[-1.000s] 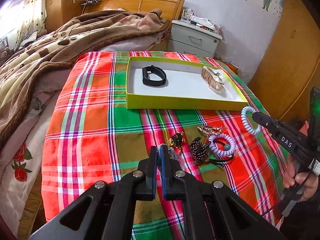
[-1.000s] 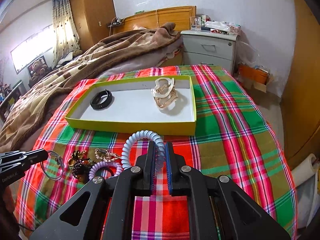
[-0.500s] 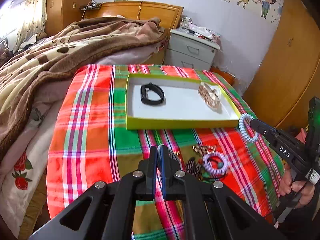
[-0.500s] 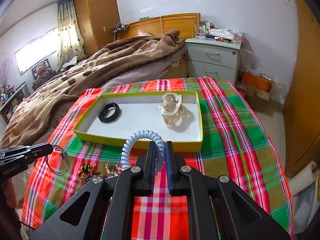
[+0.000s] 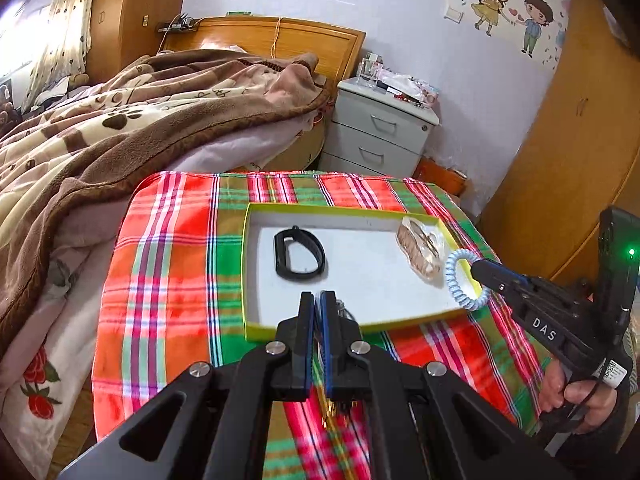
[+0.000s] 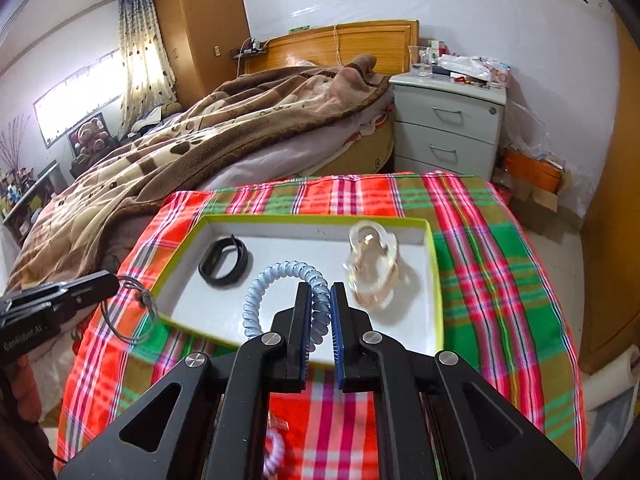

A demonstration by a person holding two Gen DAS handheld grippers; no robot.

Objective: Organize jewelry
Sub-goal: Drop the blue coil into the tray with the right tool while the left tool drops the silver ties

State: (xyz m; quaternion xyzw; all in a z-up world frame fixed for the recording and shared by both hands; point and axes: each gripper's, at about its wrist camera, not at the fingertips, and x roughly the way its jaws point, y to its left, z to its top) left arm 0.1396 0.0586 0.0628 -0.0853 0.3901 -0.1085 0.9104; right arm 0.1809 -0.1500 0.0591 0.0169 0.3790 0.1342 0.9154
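A yellow-green tray [image 5: 245, 280] [image 6: 437, 280] with a white floor sits on the plaid cloth. In it lie a black band [image 5: 298, 255] [image 6: 224, 263] and a clear-and-gold hair claw [image 5: 420, 249] [image 6: 372, 270]. My right gripper [image 6: 320, 294] [image 5: 475, 270] is shut on a pale blue coil hair tie [image 6: 276, 278] [image 5: 460, 282], which hangs over the tray's near right part. My left gripper [image 5: 318, 300] [image 6: 114, 280] is shut on a thin grey loop [image 6: 128, 314], held just short of the tray's near edge. Most of the loop is hidden in the left wrist view.
A purple coil tie [image 6: 274, 452] and a gold piece [image 5: 332, 412] lie on the cloth under the grippers. Left of the table is a bed with a brown blanket [image 5: 120, 120]. A grey nightstand [image 6: 448, 128] stands behind, and wooden wardrobe doors [image 5: 580, 152] to the right.
Both grippers have lifted and moved forward toward the tray, each still shut on its piece. The loose jewelry pile has slipped out of sight beneath them.
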